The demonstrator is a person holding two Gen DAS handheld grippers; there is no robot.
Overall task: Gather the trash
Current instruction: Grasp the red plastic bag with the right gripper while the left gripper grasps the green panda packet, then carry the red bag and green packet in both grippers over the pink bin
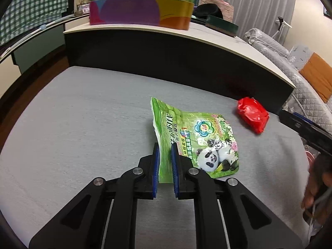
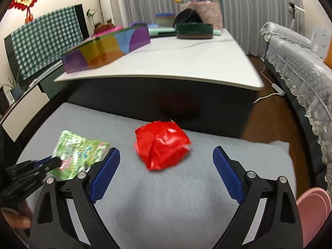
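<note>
Right wrist: red wrapper (image 2: 162,144) ahead of spread fingers (image 2: 108,171)

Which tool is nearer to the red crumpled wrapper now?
Right. The right tool stands open just before the red crumpled wrapper; the left tool is farther aside, shut on the green panda bag.

Grey surface (image 2: 166,197) bare before red wrapper (image 2: 161,145); raised counter (image 2: 166,66) blocks behind.
</note>
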